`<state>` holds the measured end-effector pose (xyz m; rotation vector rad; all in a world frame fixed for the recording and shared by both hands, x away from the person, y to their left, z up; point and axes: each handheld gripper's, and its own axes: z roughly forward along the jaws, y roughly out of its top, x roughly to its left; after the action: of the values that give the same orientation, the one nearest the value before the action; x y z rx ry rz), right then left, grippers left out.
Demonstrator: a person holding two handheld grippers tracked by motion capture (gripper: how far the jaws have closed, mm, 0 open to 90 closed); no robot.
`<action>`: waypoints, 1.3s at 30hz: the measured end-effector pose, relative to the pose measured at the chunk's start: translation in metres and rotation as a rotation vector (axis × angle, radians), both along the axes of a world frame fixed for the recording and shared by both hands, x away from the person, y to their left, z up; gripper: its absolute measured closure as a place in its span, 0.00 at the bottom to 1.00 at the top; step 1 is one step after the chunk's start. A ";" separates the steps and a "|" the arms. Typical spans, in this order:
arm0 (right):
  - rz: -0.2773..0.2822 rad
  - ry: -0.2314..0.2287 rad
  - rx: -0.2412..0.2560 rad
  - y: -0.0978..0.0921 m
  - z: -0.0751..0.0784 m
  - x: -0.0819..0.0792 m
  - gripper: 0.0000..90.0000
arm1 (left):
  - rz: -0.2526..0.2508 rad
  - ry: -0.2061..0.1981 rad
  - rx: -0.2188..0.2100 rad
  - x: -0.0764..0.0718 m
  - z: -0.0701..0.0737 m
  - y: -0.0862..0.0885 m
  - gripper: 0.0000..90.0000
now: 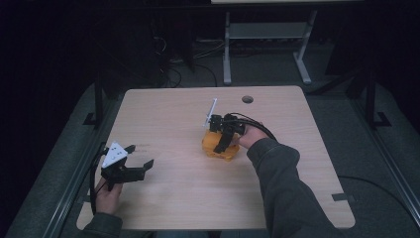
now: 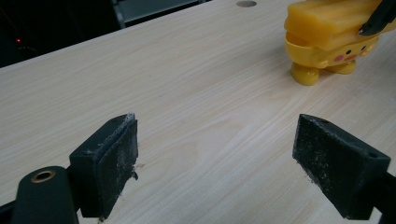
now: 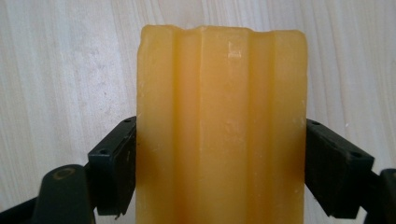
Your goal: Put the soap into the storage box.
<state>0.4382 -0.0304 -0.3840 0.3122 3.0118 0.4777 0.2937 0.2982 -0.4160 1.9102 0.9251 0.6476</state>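
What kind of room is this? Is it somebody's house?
Probably a workshop or lab, not a house: a bare wooden table, cables on the floor, and the right claw gripping a yellow block.

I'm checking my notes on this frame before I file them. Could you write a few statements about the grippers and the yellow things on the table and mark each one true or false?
1. The right gripper has its jaws on both sides of the yellow bar. True.
2. The left gripper holds the yellow bar. False: its jaws stand wide apart with nothing between them, over bare table.
3. The yellow bar lies on top of a yellow duck-faced holder with small feet. True.
4. The holder lies tipped over on its side. False: it stands on its feet.
5. The left gripper is beside the holder, touching it. False: it is well apart, near the table's left front.
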 end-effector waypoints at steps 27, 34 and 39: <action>-0.037 -0.001 0.033 -0.002 0.000 0.000 0.20 | 0.000 0.000 -0.002 0.000 0.000 0.000 0.15; -0.040 0.003 0.034 -0.004 -0.001 -0.001 0.19 | -0.001 0.001 -0.001 0.000 0.000 0.000 0.15; -0.050 0.002 0.052 -0.008 0.002 -0.003 0.19 | -0.002 0.001 -0.003 0.000 0.000 0.000 0.15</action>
<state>0.4352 -0.0381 -0.3816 0.3905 2.9897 0.5530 0.2938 0.2980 -0.4160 1.9088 0.9248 0.6438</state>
